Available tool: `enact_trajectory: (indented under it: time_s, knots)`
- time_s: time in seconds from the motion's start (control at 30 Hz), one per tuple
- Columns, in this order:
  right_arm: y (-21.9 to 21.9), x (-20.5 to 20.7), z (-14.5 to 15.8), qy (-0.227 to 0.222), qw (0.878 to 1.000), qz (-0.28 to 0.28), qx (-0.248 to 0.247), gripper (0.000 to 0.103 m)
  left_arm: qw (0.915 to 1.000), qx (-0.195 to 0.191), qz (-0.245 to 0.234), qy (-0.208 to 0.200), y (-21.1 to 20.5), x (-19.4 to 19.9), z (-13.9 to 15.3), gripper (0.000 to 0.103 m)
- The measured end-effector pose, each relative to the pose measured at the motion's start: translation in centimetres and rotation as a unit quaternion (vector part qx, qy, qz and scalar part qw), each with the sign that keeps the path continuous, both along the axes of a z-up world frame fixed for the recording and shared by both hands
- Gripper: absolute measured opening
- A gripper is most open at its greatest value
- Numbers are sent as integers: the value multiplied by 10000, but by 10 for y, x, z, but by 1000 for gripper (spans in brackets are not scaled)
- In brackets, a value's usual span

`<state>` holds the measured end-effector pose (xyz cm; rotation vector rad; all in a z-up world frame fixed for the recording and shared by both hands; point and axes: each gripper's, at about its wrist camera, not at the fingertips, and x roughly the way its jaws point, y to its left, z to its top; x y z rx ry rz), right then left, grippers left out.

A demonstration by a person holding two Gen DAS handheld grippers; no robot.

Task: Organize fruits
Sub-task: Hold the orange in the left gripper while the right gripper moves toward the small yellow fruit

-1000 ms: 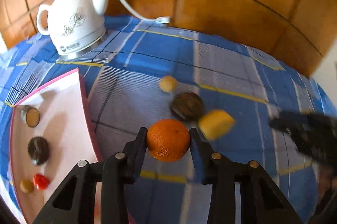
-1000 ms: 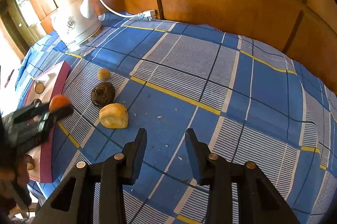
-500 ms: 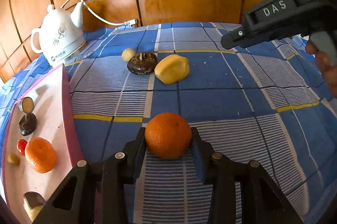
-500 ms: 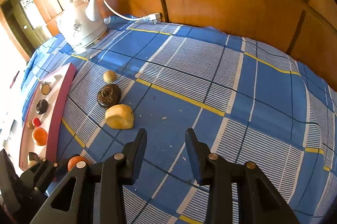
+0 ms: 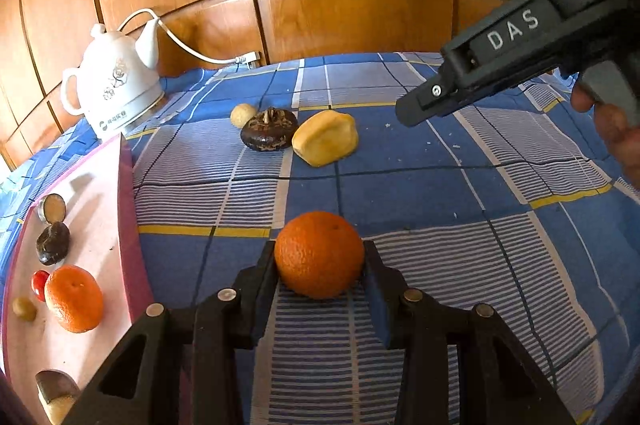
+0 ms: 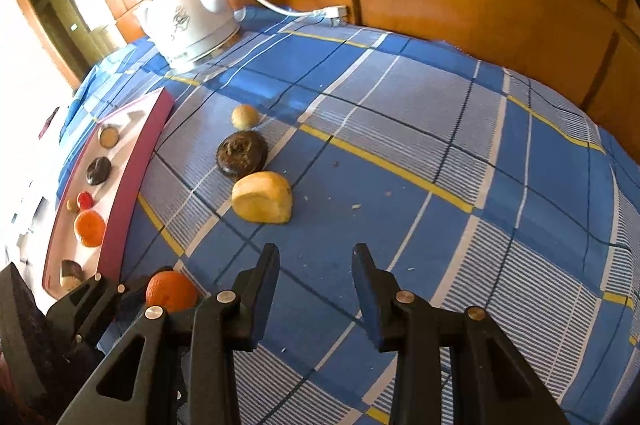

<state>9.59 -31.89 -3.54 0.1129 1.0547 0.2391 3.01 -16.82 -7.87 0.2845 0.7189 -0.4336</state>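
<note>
My left gripper (image 5: 320, 257) is shut on an orange (image 5: 319, 253), held just above the blue checked cloth, right of the pink tray (image 5: 108, 193). The orange also shows in the right wrist view (image 6: 171, 290). The tray holds a second orange (image 5: 73, 297), a red fruit (image 5: 39, 284), a dark fruit (image 5: 53, 243) and other small pieces. On the cloth lie a yellow fruit (image 5: 325, 143), a dark brown fruit (image 5: 269, 134) and a small tan fruit (image 5: 242, 114). My right gripper (image 6: 315, 257) is open and empty, above the cloth short of the yellow fruit (image 6: 262, 203).
A white electric kettle (image 5: 118, 83) with a cord stands at the back left by the wooden wall panels. The right gripper's body (image 5: 500, 65) hangs at the upper right of the left wrist view. The table's near edge is close below the left gripper.
My left gripper has carried the orange back and down beside the tray, low over the near cloth. My right gripper has edged closer to the yellow fruit, still open.
</note>
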Motion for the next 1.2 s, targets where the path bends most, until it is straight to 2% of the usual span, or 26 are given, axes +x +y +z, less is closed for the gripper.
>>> enact_trajectory:
  time_s: [0.63,1.2]
  knots:
    - [1,1,-10,158,9999,43,-25,38,9999,-30,-19,-95,1,-5,0,41]
    - [-2,14,7,261,9975,-1,658,38,9999,-43,-45,-137,2,-8,1,41]
